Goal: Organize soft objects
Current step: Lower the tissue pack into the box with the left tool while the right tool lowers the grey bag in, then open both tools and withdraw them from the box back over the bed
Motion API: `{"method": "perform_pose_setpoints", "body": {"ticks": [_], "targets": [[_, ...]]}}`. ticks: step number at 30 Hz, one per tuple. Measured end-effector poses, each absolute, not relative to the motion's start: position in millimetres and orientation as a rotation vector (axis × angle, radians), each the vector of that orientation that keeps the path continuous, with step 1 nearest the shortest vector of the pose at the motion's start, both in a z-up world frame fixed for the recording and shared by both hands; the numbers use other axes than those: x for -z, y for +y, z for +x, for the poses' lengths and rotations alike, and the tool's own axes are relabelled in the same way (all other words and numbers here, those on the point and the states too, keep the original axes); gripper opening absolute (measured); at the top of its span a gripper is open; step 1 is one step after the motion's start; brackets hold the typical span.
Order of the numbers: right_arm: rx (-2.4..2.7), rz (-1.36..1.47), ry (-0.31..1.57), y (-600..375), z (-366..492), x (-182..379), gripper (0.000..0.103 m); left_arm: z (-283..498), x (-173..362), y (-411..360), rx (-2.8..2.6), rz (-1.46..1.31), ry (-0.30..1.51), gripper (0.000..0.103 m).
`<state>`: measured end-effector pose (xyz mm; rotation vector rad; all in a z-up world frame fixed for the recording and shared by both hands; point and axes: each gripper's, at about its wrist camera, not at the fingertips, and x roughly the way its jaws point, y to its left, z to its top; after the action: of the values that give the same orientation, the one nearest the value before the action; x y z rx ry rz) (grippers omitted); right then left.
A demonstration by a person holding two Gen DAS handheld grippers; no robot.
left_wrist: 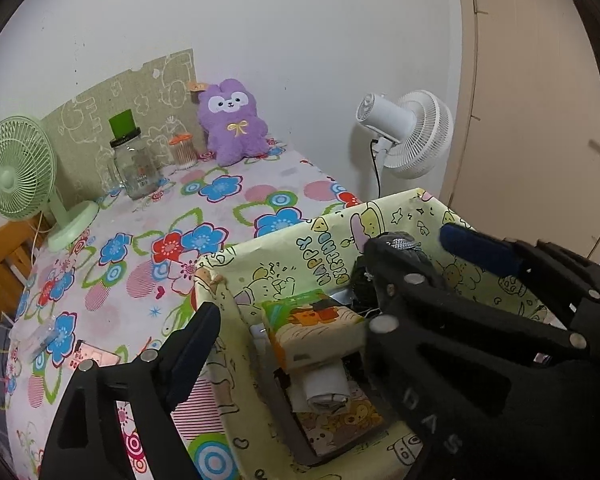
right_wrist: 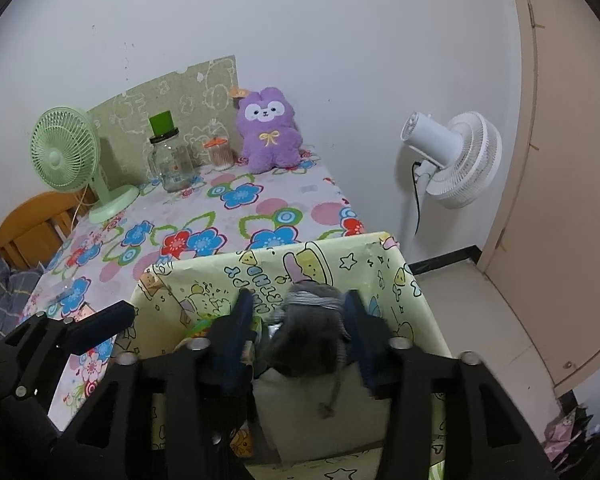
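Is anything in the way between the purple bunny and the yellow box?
Nothing visible blocks it. The purple bunny sits against the wall, and only bare flowered tablecloth lies between it and the yellow box. The right tool, gripping a grey soft thing, is over the box opening, though.
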<state>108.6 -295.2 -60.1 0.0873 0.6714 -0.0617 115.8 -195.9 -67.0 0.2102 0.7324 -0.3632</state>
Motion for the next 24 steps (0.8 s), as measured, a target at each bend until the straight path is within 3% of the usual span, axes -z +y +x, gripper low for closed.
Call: {"method": "perform_pose_setpoints", "body": {"ticks": [9, 24], "targets": [[0.058, 0.087, 0.658, -286.4, 103.2, 52.9, 0.074, 113.9, 63.8, -183.1, 0.343, 0.172, 0.734, 0.095], [0.031, 0.071, 0.669, -254.3, 90.6, 37.6, 0.076, 98.4, 47.3, -149.7, 0.309, 0.139, 0.683, 0.101]]}}
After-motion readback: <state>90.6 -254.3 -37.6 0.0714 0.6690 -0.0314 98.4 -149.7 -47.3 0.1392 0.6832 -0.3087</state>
